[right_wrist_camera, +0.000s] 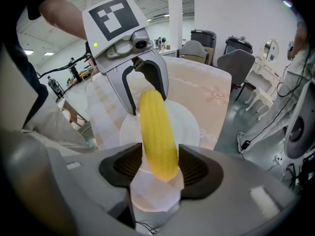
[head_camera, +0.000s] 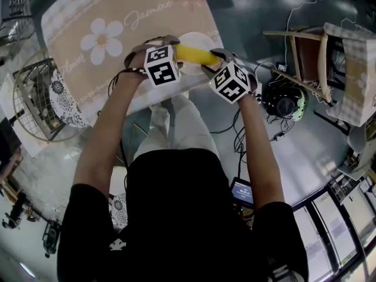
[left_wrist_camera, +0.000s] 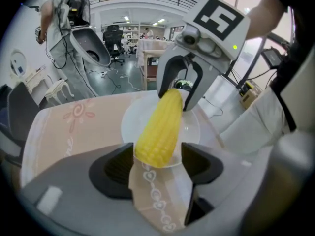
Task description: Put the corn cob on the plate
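Yellow corn cob (head_camera: 197, 54) sits over the round white plate (head_camera: 197, 39), thin end clamped in right gripper (right_wrist_camera: 161, 167), fat end btwn left gripper (left_wrist_camera: 157, 162)'s wide, seemingly slack jaws; carry looks done, set-down & right release left.

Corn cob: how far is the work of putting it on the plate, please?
Done: the corn cob is over the plate. In hand: the right gripper clamps its tip; the left gripper flanks its thick end, jaws looking loose. Left: setting it down, releasing.
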A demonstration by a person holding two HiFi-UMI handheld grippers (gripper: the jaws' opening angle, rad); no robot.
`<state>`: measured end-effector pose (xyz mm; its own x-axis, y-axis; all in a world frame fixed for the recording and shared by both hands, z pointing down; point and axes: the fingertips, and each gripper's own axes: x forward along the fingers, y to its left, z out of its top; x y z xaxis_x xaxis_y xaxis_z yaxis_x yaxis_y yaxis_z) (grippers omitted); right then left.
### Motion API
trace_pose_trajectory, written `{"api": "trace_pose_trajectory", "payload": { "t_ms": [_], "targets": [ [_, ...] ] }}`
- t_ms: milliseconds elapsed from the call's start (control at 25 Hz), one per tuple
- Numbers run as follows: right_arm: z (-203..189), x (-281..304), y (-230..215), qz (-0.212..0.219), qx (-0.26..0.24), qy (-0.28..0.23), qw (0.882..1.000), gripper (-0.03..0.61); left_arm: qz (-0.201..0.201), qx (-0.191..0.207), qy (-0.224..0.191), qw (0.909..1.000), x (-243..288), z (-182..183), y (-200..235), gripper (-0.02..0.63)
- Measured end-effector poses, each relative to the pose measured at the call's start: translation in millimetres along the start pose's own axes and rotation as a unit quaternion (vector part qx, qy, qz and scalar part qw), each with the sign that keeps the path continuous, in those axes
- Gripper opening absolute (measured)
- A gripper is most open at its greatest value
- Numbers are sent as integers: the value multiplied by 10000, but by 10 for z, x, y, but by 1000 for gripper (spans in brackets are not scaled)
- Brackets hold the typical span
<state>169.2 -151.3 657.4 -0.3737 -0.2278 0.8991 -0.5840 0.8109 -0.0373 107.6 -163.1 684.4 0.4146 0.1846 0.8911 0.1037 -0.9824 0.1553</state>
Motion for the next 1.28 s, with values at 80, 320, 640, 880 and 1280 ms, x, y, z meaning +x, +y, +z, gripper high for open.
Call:
{"api": "trace_pose_trajectory", "payload": {
  "t_ms": [80,320,640,880,1280],
  "targets": [
    [5,-46,-28,-43,38,-32,10000,232,55,-43,-19,10000,-38,3,42,302],
    [62,-202,-71,-166,96,-139,9997,232,206,-80,-62,9997,-218,-7,87,302],
    [250,-420,-37,-348,371,-473,9976,232,722,-209,-467,9961,-605,115,105,236],
    [524,-630,38,-442,630,-1052,9915,128,1188,-241,-829,9892,-948,196,116,59],
    [817,-1097,165,-790,683,-1489,9833,47,1273,-449,-1351,9816,-1399,409,-175,5]
  ]
}}
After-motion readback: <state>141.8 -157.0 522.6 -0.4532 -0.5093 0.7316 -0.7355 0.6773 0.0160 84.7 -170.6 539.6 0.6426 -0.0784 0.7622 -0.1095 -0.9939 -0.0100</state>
